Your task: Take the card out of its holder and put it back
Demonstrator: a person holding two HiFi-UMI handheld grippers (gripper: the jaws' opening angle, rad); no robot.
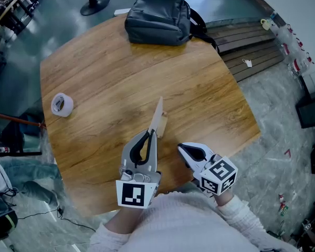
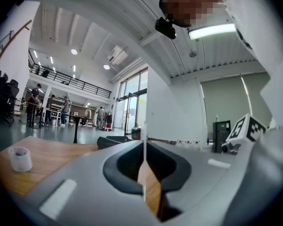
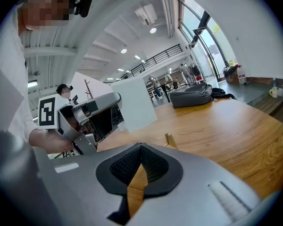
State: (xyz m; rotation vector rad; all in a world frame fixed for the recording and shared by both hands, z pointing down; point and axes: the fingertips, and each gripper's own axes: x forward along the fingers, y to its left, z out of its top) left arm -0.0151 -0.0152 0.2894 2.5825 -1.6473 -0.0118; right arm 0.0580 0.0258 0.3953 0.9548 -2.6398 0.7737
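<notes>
The left gripper [image 1: 150,135] is clamped on one edge of the white card [image 1: 157,115]. It holds the card upright and clear of the small wooden card holder [image 3: 171,140], which sits on the wooden table [image 1: 105,88] just beside it. This is probably so the card's lower edge is already roughly in line with the slot for going back in. The right gripper [image 1: 182,148] hovers near the holder with its jaws together and nothing between them, seemingly placed to steady the light holder, which could tip or slide as the card is pushed in.
</notes>
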